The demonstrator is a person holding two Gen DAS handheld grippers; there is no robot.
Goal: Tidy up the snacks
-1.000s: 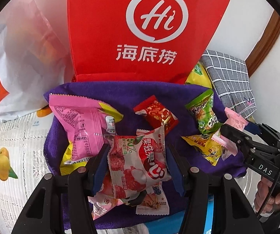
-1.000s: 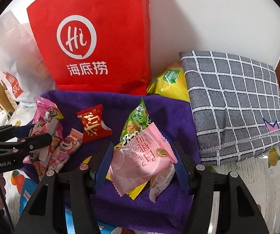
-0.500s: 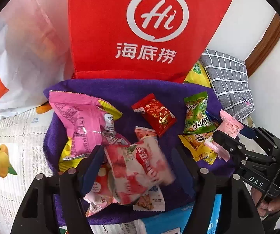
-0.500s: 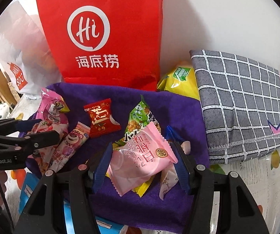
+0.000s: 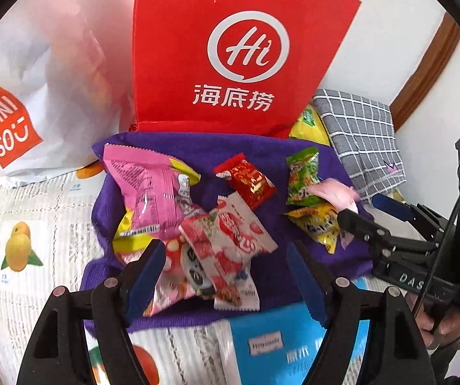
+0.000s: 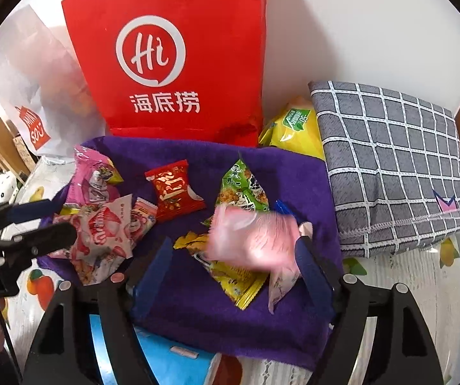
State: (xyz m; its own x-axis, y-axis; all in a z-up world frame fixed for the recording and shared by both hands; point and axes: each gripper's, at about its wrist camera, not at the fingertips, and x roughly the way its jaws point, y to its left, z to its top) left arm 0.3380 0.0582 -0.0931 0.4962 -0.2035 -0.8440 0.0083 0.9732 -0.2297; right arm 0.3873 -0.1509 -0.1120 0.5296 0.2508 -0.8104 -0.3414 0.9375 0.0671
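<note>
Over the purple towel (image 5: 281,157), the left gripper (image 5: 226,276) has its fingers spread wide around a strawberry-print packet (image 5: 230,240), not pinching it. Right gripper (image 6: 233,272) likewise gapes, a blurred pink packet (image 6: 252,237) loose between its fingers.

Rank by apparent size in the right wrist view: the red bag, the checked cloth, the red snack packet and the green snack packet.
1. red bag
2. checked cloth
3. red snack packet and green snack packet: they look about alike, so I won't rank them.
</note>
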